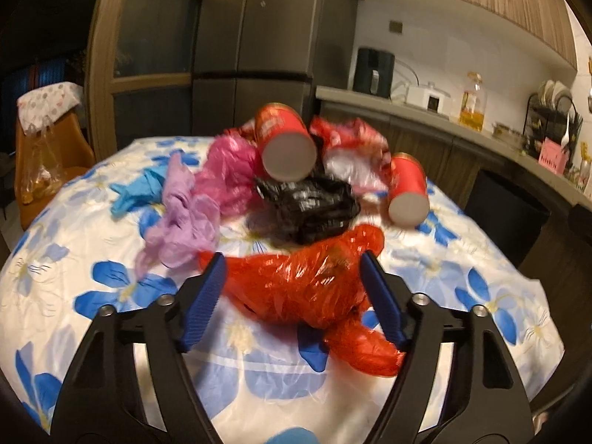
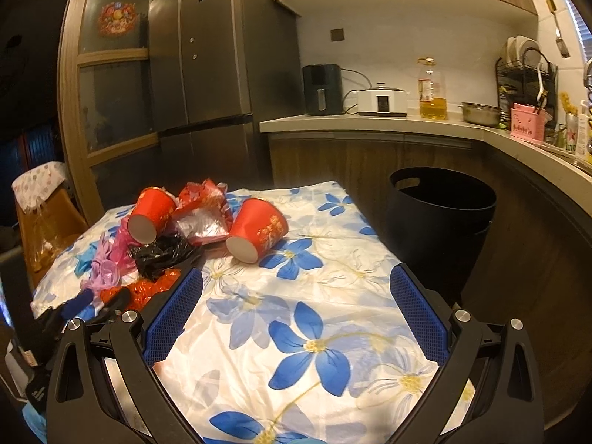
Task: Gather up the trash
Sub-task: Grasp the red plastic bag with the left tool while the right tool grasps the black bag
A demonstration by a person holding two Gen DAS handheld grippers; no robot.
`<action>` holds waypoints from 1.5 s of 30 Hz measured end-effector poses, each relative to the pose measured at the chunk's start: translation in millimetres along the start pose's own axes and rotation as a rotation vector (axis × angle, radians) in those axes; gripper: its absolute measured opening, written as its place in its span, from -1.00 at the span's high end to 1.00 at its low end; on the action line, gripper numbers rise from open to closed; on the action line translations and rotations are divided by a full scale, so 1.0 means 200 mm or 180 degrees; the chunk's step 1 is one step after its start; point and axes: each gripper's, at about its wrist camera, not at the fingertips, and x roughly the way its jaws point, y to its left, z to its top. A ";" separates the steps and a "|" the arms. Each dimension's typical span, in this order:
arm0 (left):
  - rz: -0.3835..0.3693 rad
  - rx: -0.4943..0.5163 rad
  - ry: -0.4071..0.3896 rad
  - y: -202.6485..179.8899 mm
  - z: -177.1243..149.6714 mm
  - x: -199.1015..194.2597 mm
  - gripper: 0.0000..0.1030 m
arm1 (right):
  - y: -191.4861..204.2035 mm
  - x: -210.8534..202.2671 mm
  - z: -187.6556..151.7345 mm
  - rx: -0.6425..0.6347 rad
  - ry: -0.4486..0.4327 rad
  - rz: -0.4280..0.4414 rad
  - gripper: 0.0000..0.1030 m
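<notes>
I had the left gripper (image 1: 292,270) down over the near edge of the table (image 1: 92,333), and the red plastic bag (image 1: 303,288) lay right between its jaws. The jaws stood spread, one blue pad on each side of the crumpled bag; I could not see either pad pressing into it, so I took it as not yet gripped. The bag's long axis ran across the gap and slanted toward the right pad, with a tail trailing back under that finger. That made it a squeeze across the bag's thick middle, as I judged it.

The right gripper (image 2: 296,296) hung wide open over bare cloth, with nothing between its jaws. The nearer red cup (image 2: 257,229) lay on its side ahead of it, base toward me. The black bin (image 2: 442,203) stood on the floor past the table's far right corner. So the left hand was plainly nearer the bag, and the right nearer the bin.
</notes>
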 end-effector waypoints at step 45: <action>0.0145 -0.0605 -0.0252 0.30 0.12 -0.28 0.80 | 0.66 0.78 -0.06 -0.0423 0.0737 0.1058 -0.08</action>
